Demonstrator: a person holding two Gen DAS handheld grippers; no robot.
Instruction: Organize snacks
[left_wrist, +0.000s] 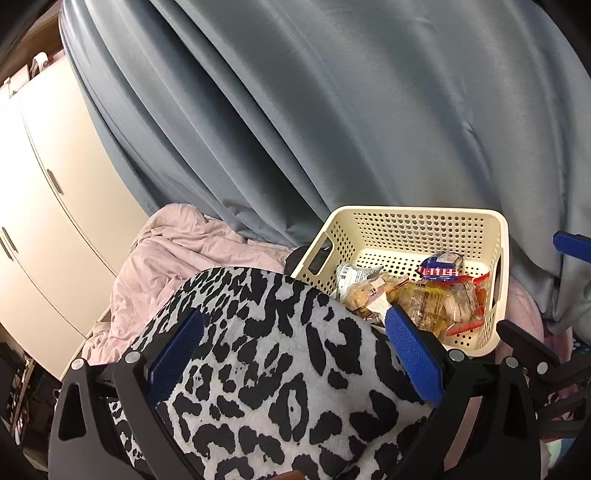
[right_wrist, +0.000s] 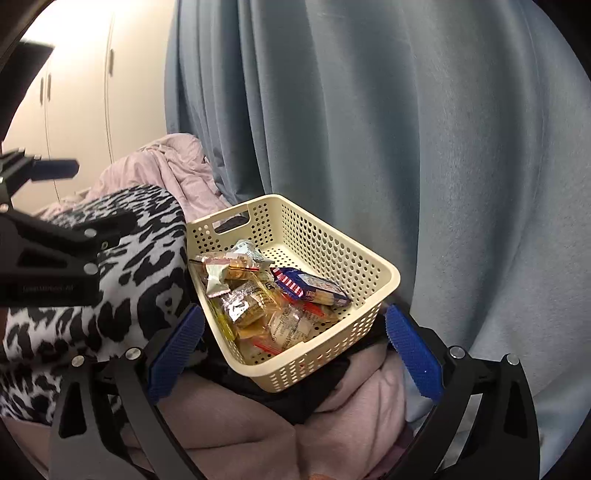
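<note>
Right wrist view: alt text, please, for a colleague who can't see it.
A cream perforated plastic basket of wrapped snacks sits on pink bedding, between the open right tongs. Grey-blue curtain behind, leopard-print cushion left.

Soft indoor light, perhaps slight blur

The left wrist camera is looking forward and downward along its hand-held gripper (left_wrist: 293, 354), close over a leopard-print cushion (left_wrist: 266, 362), with the basket (left_wrist: 417, 221) to its right. The right wrist camera is facing the same basket (right_wrist: 325, 243) nearer, from its right side. Both are sharing basket, cushion and blue-grey curtain (left_wrist: 332, 110).
</note>
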